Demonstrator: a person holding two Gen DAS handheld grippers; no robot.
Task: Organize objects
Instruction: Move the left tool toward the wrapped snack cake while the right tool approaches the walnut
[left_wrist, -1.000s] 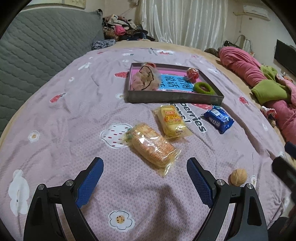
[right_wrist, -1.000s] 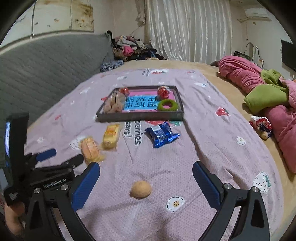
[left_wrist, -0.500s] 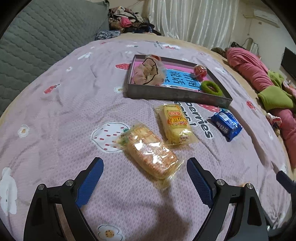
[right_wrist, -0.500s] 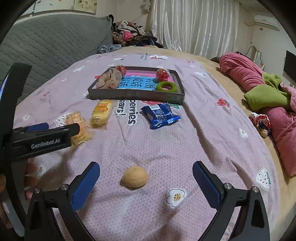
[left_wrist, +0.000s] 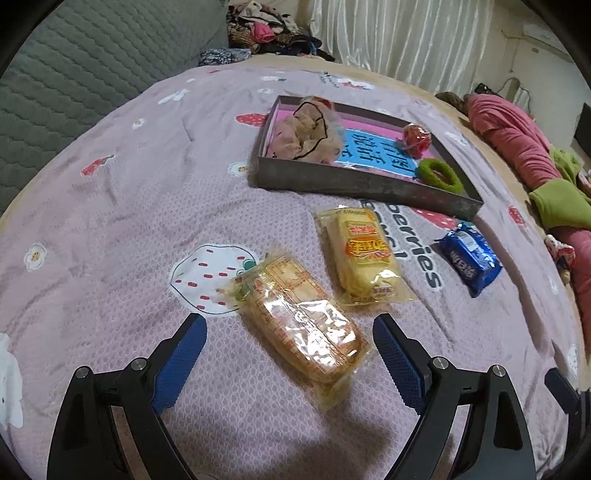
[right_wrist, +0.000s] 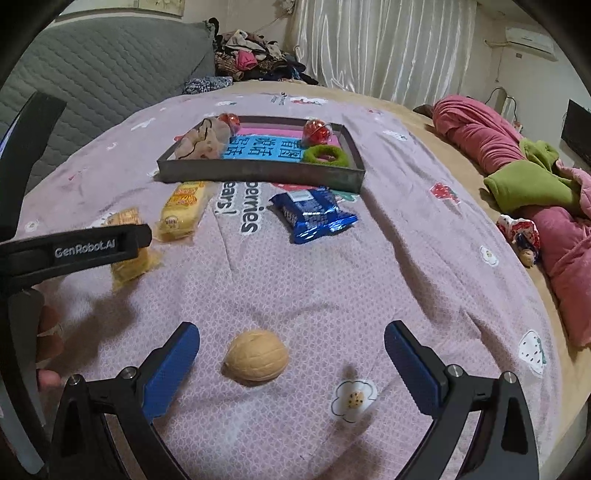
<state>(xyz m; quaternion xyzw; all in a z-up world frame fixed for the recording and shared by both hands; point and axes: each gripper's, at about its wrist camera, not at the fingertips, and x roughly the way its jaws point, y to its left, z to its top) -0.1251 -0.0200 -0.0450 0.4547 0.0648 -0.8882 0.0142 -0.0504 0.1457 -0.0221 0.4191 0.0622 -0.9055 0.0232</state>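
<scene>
My left gripper (left_wrist: 290, 325) is open, its blue pads either side of a clear cracker packet (left_wrist: 301, 319) on the pink bedspread. A yellow cake packet (left_wrist: 364, 256) and a blue biscuit packet (left_wrist: 467, 260) lie beyond it. My right gripper (right_wrist: 291, 332) is open just above a walnut (right_wrist: 256, 356), which sits left of centre between the jaws. A dark tray (left_wrist: 354, 186) (right_wrist: 258, 173) holds a crumpled bag (right_wrist: 201, 142), red wrapped sweets (right_wrist: 317, 132) and a green ring (right_wrist: 327, 155).
The left gripper's body (right_wrist: 74, 249) crosses the left of the right wrist view. Pink and green bedding (right_wrist: 517, 173) lies along the bed's right side. A grey quilted headboard (right_wrist: 92, 77) stands at the left. A clothes pile (right_wrist: 255, 59) is at the back.
Both grippers have moved forward and down. The cracker packet now sits between the left jaws, and the walnut is closer to the right jaws. Both stay open.
</scene>
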